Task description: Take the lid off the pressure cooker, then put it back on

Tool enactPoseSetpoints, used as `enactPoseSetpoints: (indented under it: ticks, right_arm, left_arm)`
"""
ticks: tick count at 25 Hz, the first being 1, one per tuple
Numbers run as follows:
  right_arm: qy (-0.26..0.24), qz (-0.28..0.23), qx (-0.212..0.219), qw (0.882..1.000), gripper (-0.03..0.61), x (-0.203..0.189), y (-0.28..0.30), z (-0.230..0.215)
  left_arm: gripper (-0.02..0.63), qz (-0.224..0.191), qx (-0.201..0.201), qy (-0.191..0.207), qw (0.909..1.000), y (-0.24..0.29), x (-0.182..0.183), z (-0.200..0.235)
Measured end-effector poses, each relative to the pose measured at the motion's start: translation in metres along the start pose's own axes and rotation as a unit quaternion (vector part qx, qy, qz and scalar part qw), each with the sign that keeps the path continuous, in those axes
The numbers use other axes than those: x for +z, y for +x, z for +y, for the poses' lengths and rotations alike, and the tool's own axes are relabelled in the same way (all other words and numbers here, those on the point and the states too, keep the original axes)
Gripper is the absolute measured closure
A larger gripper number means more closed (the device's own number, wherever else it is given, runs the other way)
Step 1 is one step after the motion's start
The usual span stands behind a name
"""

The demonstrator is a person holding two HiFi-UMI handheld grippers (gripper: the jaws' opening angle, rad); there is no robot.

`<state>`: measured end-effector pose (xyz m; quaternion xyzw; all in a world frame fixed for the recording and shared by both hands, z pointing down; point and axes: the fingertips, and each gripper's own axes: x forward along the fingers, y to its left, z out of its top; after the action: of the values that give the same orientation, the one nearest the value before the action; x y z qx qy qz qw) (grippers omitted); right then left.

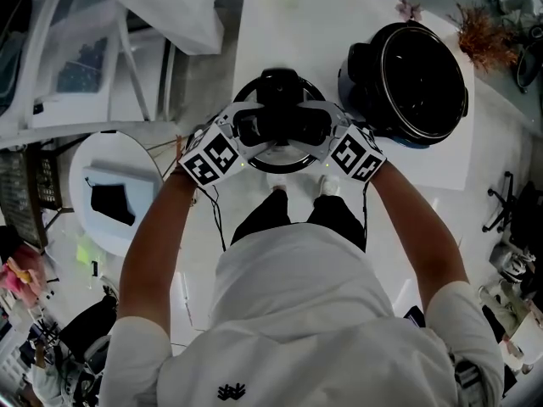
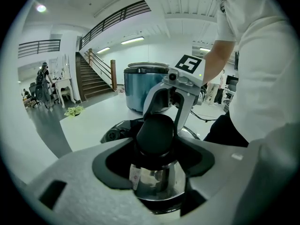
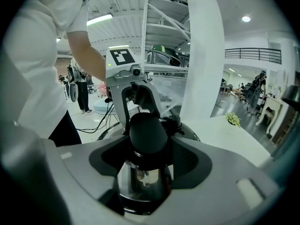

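Steel-rimmed lid (image 1: 273,161), centre frame beside the open pressure cooker (image 1: 416,79) at upper right, with my left gripper (image 1: 244,127) and right gripper (image 1: 317,127) clamped on its black handle (image 2: 155,134): I should keep both level when reseating.

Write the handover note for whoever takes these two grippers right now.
Left gripper: shut on the lid's left handle.
Right gripper: shut on its right handle.
The lid is at the near edge of the table. I cannot tell whether it is resting there or lifted.
The cooker pot stands open to the right.
Done: lid off.
Left: carry it over and seat it on the pot.
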<state>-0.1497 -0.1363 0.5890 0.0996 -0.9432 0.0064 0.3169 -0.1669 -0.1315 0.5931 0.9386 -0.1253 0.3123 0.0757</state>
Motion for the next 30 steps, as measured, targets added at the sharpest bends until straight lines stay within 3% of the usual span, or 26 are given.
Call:
enactPoseSetpoints:
  ticks: [12, 30]
  right_arm:
    - [0.051, -0.019, -0.040, 0.998, 0.302, -0.002, -0.028, 0.009]
    - [0.082, -0.021, -0.073, 0.994, 0.324, -0.011, -0.063, 0.046]
  left_arm:
    - [0.337, -0.011, 0.042, -0.037, 0.9984, -0.035, -0.010, -0.007]
    - [0.342, -0.032, 0.089, -0.090, 0.9914, -0.066, -0.027, -0.041]
